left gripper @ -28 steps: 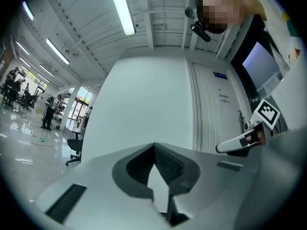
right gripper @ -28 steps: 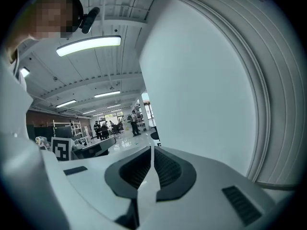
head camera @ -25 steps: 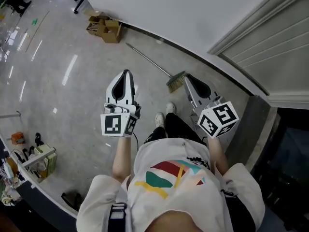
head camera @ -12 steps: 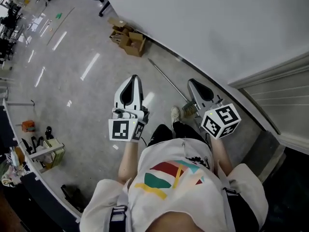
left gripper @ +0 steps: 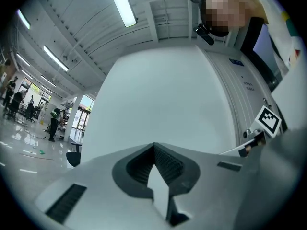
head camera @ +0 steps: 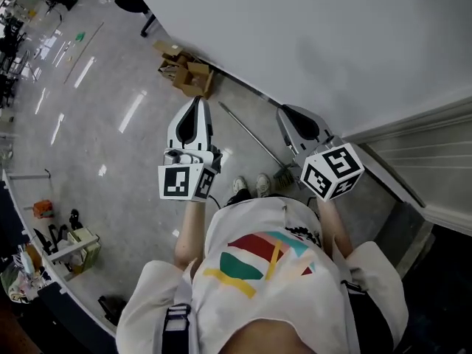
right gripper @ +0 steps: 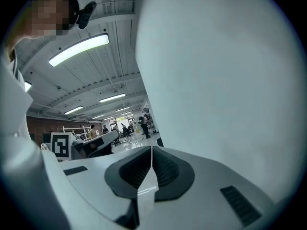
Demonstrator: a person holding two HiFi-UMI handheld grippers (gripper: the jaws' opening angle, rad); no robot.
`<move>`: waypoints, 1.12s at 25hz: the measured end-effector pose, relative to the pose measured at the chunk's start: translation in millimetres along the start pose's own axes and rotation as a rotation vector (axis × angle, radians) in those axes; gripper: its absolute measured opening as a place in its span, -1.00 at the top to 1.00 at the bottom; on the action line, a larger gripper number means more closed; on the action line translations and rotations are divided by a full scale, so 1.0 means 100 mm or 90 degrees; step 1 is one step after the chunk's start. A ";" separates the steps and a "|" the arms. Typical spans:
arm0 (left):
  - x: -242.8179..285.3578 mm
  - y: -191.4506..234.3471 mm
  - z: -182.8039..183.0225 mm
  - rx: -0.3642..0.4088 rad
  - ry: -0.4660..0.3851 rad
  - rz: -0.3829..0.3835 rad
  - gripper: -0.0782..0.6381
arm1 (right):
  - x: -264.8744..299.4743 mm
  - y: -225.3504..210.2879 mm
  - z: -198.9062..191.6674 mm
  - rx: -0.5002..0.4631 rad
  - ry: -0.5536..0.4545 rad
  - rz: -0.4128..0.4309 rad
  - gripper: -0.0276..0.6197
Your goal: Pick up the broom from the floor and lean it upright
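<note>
A small stand with clutter (head camera: 70, 242) sits far left at the floor's edge, well apart from the work and no part of the task. Cardboard boxes (head camera: 184, 72) sit at the base of the white wall (head camera: 310, 28), just beyond the broom's handle tip.

The left hand-held gripper (head camera: 196, 103) is held out in front of the person, above the floor (head camera: 110, 146). Its jaws are together and empty. In the left gripper view (left gripper: 154, 146) the pads meet at the tip, with only wall beyond. It is probably carried closed because nothing is within reach yet.

The broom (head camera: 254, 140) lies flat on the floor between the two grippers as the head view shows them. It runs along the wall's base, handle pointing up-left toward the boxes and bristle head just beside the person's shoes (head camera: 251, 185). Neither gripper touches it.

The right hand-held gripper (head camera: 286, 111) is also closed on nothing, as the right gripper view (right gripper: 151, 150) shows. It is held level near the wall, to the right of the handle.

The pick has not started, so this looks like the approach. One gripper will have to open and go low, since the thin handle lies flat on hard floor. The wall right beside it is the likely place to lean the broom. The ribbed door panel (head camera: 435, 161) at far right is less handy.
</note>
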State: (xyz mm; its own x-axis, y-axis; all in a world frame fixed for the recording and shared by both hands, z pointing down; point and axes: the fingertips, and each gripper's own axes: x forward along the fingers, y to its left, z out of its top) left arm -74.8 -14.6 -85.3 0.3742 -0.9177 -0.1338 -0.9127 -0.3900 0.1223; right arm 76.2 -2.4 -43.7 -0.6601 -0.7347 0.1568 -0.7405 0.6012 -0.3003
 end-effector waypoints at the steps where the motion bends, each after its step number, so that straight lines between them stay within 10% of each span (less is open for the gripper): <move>1: 0.09 -0.01 0.01 0.001 0.000 -0.006 0.66 | 0.03 -0.06 0.03 -0.002 0.002 -0.007 0.87; 8: 0.59 -0.03 -0.06 0.044 0.018 -0.044 0.66 | 0.47 -0.26 0.05 -0.063 0.040 0.016 0.85; 10: 0.64 0.03 -0.26 0.043 0.041 -0.049 0.66 | 0.67 -0.27 -0.09 -0.089 0.048 0.024 0.36; 13: 0.76 0.40 -1.02 0.012 0.091 -0.037 0.66 | 1.12 -0.44 -0.64 -0.088 0.085 0.038 0.29; 28: 0.95 2.94 -7.13 -0.060 0.132 0.059 0.66 | 4.09 -2.40 -6.86 -0.111 0.382 0.075 0.30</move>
State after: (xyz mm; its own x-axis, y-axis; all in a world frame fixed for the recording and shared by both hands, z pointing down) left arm -190.1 -271.2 639.0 0.3244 -0.9420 0.0863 -0.9290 -0.3001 0.2165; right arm -102.4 -231.4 737.6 -0.6565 -0.3869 0.6476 -0.6354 0.7463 -0.1983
